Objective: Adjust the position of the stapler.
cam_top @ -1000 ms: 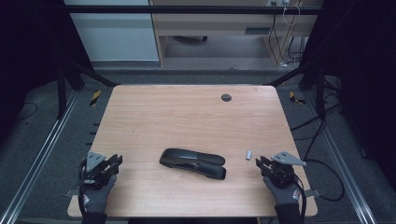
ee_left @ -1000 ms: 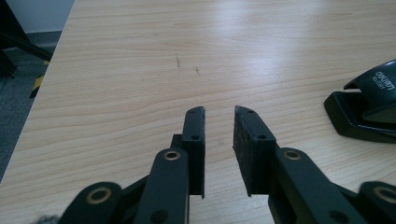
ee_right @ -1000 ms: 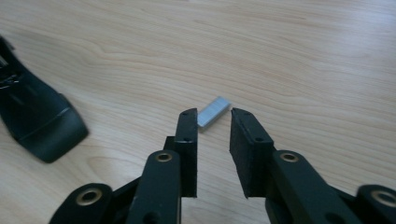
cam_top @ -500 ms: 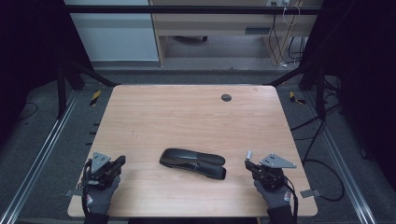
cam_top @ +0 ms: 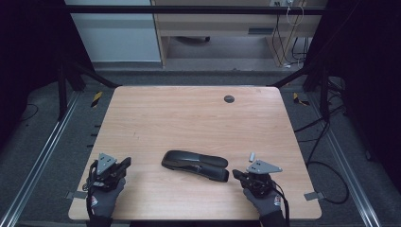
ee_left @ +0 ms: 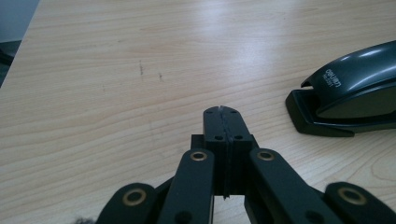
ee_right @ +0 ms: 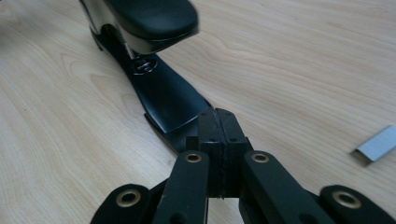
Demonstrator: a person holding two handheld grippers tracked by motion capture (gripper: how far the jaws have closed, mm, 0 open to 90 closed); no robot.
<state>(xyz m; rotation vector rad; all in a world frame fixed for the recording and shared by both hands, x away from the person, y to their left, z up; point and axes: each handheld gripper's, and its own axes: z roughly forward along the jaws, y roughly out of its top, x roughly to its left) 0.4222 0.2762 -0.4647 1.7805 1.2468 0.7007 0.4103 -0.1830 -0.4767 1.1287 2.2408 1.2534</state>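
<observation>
Black stapler (cam_top: 195,165) — right gripper (cam_top: 238,174) adjacent

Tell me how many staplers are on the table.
1. The black stapler lies near the front middle of the wooden table, between the two hand-held grippers, with a loose strip of staples to its right.

Black stapler (cam_top: 195,165) lying flat on the table (cam_top: 189,118).
It rests on its base near the table's front edge, long axis running left to right; its glossy dark top arm is raised slightly above the base at the right end.
</observation>
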